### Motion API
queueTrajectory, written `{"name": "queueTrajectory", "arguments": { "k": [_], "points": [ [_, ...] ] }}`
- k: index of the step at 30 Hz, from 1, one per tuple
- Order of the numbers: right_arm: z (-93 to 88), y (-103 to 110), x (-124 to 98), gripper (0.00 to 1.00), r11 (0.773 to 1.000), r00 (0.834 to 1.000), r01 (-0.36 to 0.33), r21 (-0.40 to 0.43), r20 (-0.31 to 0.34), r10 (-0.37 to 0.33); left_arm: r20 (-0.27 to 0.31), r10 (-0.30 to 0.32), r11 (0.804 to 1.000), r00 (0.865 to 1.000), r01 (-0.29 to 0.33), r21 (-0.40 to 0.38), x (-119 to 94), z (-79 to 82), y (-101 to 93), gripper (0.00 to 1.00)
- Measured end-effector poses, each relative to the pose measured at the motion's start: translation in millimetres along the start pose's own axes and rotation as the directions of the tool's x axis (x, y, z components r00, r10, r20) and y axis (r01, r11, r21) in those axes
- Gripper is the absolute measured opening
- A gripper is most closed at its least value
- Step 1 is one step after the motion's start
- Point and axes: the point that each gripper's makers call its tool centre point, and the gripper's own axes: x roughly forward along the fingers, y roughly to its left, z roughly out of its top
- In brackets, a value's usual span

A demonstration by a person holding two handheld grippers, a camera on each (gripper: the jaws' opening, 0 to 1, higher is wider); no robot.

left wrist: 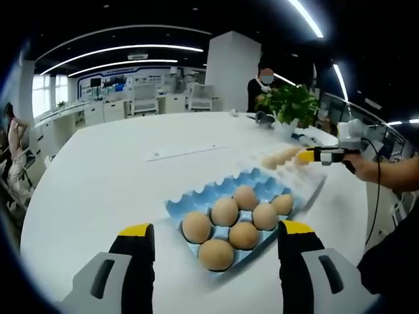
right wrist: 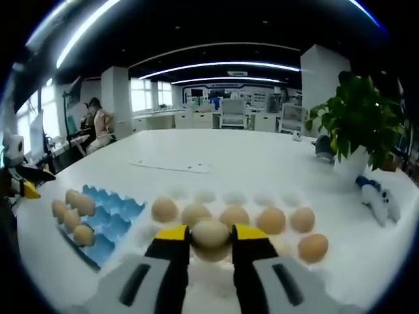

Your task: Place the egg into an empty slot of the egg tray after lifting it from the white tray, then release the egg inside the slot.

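Egg [right wrist: 210, 233] pinched snug in right gripper [right wrist: 210, 237] over white tray [right wrist: 340, 261], ready for lifting. Left gripper [left wrist: 216, 237] held wide open, empty, near blue tray [left wrist: 196, 197], clear of free slots.

A broad white surface [left wrist: 131, 163] is seen beneath a dark ceiling crossed by curved light strips [right wrist: 222, 65]. White desks and chairs [left wrist: 144, 98], a square white pillar [left wrist: 232, 69], bright windows [right wrist: 141, 95] and a potted plant [right wrist: 357, 124] are visible behind.
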Motion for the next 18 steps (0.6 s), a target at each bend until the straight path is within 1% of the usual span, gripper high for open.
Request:
{"name": "queueTrajectory", "arguments": {
  "k": [4, 8, 11, 13, 14, 18],
  "points": [
    [5.0, 12.6, 2.8, 0.24, 0.999, 0.999, -0.035, -0.006, 0.007, 0.035, -0.003, -0.004, 1.0, 1.0, 0.004, 0.002, 0.7, -0.2, -1.8, 0.75],
    [9.3, 29.3, 5.8, 0.24, 0.996, 0.996, -0.086, -0.012, 0.014, 0.086, -0.005, -0.01, 1.0, 1.0, 0.01, 0.001, 1.4, -0.4, -3.7, 0.75],
    [13.9, 50.9, 9.2, 0.24, 0.989, 0.99, -0.142, -0.031, 0.018, 0.143, -0.005, -0.012, 1.0, 1.0, 0.012, -0.002, 1.9, -0.5, -4.1, 0.74],
    [16.6, 62.6, 12.1, 0.24, 0.985, 0.986, -0.167, -0.043, 0.021, 0.168, -0.006, -0.013, 1.0, 1.0, 0.013, -0.002, 2.1, -0.6, -4.3, 0.74],
    [17.7, 70.5, 13.8, 0.24, 0.981, 0.981, -0.19, -0.039, 0.02, 0.191, -0.007, -0.015, 1.0, 1.0, 0.015, -0.001, 2.0, -0.8, -4.8, 0.74],
    [19.1, 91.7, 19.7, 0.24, 0.971, 0.971, -0.237, -0.042, 0.013, 0.237, -0.009, -0.017, 1.0, 1.0, 0.017, 0.002, 1.8, -1.2, -5.2, 0.73]
  ]
}}
